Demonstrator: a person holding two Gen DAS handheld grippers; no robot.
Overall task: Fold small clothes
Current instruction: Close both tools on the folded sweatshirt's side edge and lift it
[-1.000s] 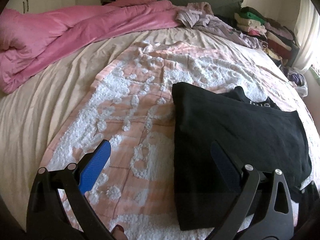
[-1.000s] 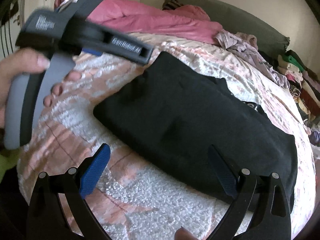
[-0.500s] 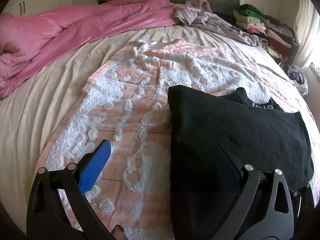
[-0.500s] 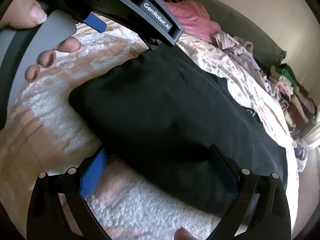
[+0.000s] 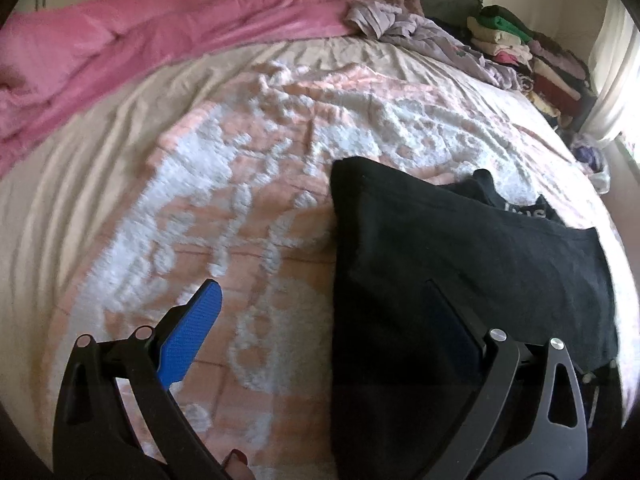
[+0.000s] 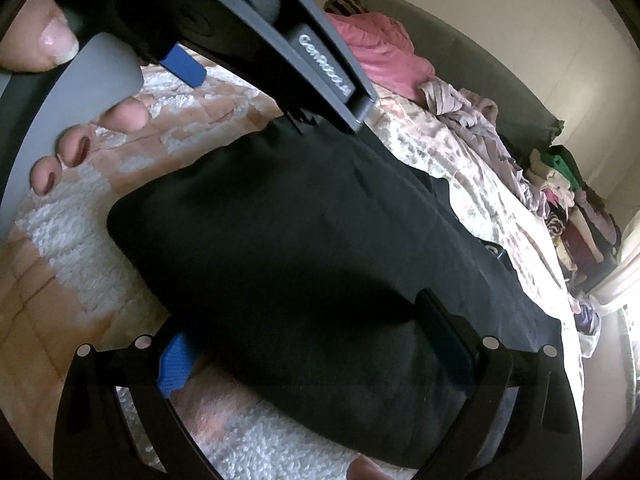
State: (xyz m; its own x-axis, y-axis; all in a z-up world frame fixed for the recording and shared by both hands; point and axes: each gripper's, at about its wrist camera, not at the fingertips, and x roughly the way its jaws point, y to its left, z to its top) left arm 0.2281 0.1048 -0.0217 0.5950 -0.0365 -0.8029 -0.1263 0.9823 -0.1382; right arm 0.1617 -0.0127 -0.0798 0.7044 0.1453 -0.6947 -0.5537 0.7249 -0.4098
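Closer now — two hand-held grippers (image 5: pixel 320 320) (image 6: pixel 308 340), one black garment (image 5: pixel 460 264)

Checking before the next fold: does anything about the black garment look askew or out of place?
Mostly tidy: the black garment lies folded flat on the pink-and-white blanket. One oddity: a printed part pokes out past its far edge, so the layers aren't squared.

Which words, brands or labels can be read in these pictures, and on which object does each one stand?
"GenRobot", partly blurred, white letters on the body of the left gripper, seen in the right wrist view.
White letters on the black garment: only a fragment shows, too folded and small to read.
No other text is visible.
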